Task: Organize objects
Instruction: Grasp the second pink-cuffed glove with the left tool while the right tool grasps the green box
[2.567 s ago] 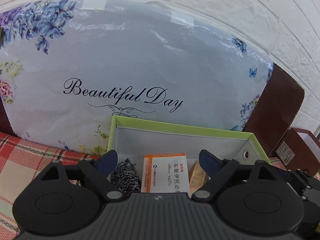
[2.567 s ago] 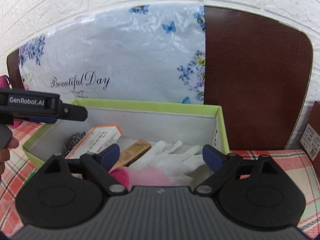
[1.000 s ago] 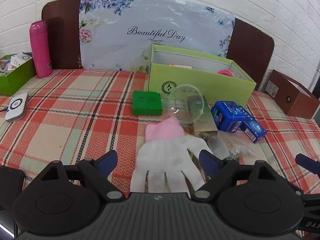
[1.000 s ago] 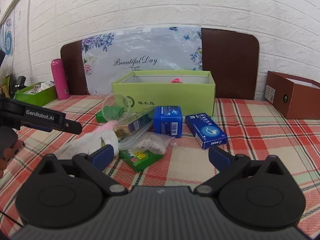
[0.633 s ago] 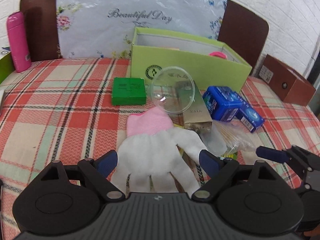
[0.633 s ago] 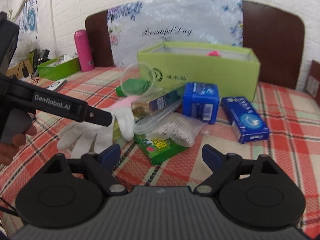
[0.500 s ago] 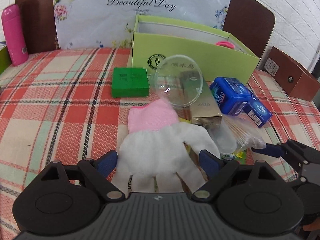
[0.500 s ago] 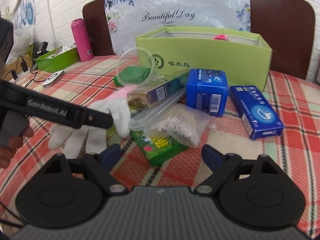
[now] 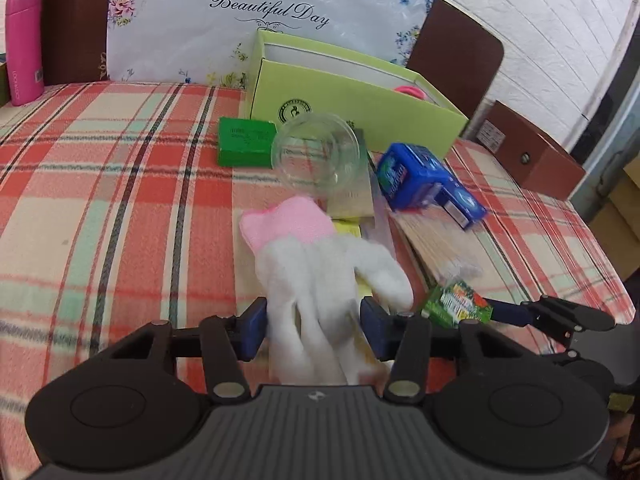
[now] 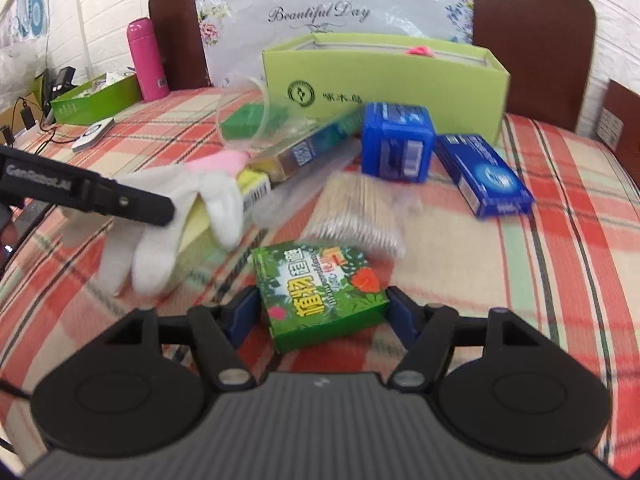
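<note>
A white glove with a pink cuff (image 9: 308, 264) lies on the plaid tablecloth, its fingers towards me. My left gripper (image 9: 312, 328) straddles those fingers and its jaws are closing; the pads sit at the glove's edges without squeezing it. A small green box with a leafy print (image 10: 320, 284) lies flat between the pads of my right gripper (image 10: 322, 314), whose jaws are also closing, close to the box's sides. In the left wrist view the same green box (image 9: 456, 304) shows at the right. The big lime-green open box (image 10: 400, 76) stands behind the pile.
Piled behind are a tipped clear cup (image 9: 316, 156), a gold carton (image 10: 304, 152), a bag of cotton swabs (image 10: 356, 212), two blue boxes (image 10: 396, 144) (image 10: 484, 176) and a flat green box (image 9: 246, 140). A pink bottle (image 10: 146, 60) stands far left, a brown box (image 9: 532, 156) far right.
Both grippers have come down and forward onto the pile. The left jaws have narrowed around the glove's fingers, the right jaws around the small green box.
</note>
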Demonstrator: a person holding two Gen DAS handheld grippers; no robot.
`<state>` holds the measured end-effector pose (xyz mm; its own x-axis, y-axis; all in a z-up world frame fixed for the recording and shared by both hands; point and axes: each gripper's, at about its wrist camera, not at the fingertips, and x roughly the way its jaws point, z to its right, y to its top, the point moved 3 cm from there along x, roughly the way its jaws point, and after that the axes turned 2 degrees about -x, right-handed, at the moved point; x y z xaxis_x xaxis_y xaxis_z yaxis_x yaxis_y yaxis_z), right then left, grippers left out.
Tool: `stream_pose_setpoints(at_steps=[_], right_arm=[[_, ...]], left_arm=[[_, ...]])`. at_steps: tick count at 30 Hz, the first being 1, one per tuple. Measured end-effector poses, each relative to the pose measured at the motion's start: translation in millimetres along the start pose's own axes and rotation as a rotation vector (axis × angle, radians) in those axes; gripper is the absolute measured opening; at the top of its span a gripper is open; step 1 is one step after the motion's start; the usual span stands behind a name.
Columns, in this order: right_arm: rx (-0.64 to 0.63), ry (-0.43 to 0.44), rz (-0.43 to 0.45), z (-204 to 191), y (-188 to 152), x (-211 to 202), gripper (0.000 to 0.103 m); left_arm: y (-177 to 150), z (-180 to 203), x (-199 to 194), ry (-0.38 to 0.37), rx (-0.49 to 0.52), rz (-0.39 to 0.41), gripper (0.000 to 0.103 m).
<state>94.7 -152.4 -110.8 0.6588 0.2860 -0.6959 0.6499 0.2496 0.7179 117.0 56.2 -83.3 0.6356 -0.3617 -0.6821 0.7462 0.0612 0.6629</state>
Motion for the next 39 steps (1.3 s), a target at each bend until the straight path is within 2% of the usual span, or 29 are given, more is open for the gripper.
stream_pose_setpoints(at_steps=[1,2,4,6,9,10,12,13,14,19,20,21,23,24,25,28,30,32,34,36,39], right_arm=[[-0.002,-0.009,-0.006,-2,-4,-7,0.065],[-0.001,-0.014,-0.013,-5,-8,-14,0.065],[-0.002,-0.013,-0.021,-11,-19,-28,0.065],[-0.010,-0.010,-0.033,-18,-30,-39,0.065],[-0.016,0.023,-0.032,-27,-39,-52,0.065],[-0.020,0.033,-0.032,-29,-40,-53,0.065],[-0.038,0.025,-0.026,-32,-40,-54,0.066],[-0.042,0.019,-0.022,-33,-39,-54,0.066],[-0.040,0.018,-0.018,-33,-38,-53,0.066],[-0.029,0.022,-0.001,-32,-34,-50,0.070],[-0.027,0.025,-0.003,-32,-33,-49,0.070],[-0.026,0.032,-0.005,-32,-32,-48,0.069],[-0.028,0.043,-0.008,-32,-31,-47,0.068],[-0.031,0.050,-0.009,-31,-31,-47,0.067],[-0.031,0.057,-0.009,-32,-31,-46,0.067],[-0.031,0.071,-0.013,-28,-30,-45,0.067],[-0.031,0.081,-0.015,-26,-29,-44,0.067],[-0.029,0.093,-0.017,-25,-29,-44,0.067],[-0.035,0.094,-0.022,-25,-29,-42,0.067],[-0.035,0.095,-0.026,-25,-31,-42,0.067],[-0.034,0.094,-0.028,-24,-35,-46,0.068]], left_arm=[[-7,0,-6,-0.008,0.014,-0.008,0.044],[-14,0,-11,-0.010,0.018,-0.015,0.033],[-28,-1,-21,-0.031,0.022,-0.030,0.031],[-42,-2,-29,-0.049,0.018,-0.047,0.022],[-52,-2,-37,-0.028,0.016,-0.034,0.022],[-50,-2,-39,-0.012,0.013,-0.005,0.024],[-43,-1,-36,0.035,-0.010,0.029,0.051],[-37,-1,-34,0.054,-0.025,0.054,0.073],[-32,-1,-31,0.062,-0.038,0.081,0.079],[-8,-1,-2,0.023,-0.110,0.076,0.078],[-6,-1,3,0.011,-0.115,0.060,0.062],[-4,-1,8,-0.008,-0.117,0.032,0.033],[-5,-3,8,-0.032,-0.124,0.017,0.020],[-6,-4,5,-0.040,-0.117,0.013,0.009],[-8,-6,0,-0.047,-0.110,0.010,0.005],[-17,-14,-22,-0.083,-0.091,-0.026,0.004],[-26,-19,-33,-0.041,-0.045,-0.043,0.005],[-31,-21,-36,-0.008,-0.034,-0.054,0.009],[-31,-22,-33,0.012,-0.040,-0.048,0.024],[-29,-22,-26,0.039,-0.055,-0.033,0.055],[-26,-17,-16,0.031,-0.047,-0.048,0.057]])
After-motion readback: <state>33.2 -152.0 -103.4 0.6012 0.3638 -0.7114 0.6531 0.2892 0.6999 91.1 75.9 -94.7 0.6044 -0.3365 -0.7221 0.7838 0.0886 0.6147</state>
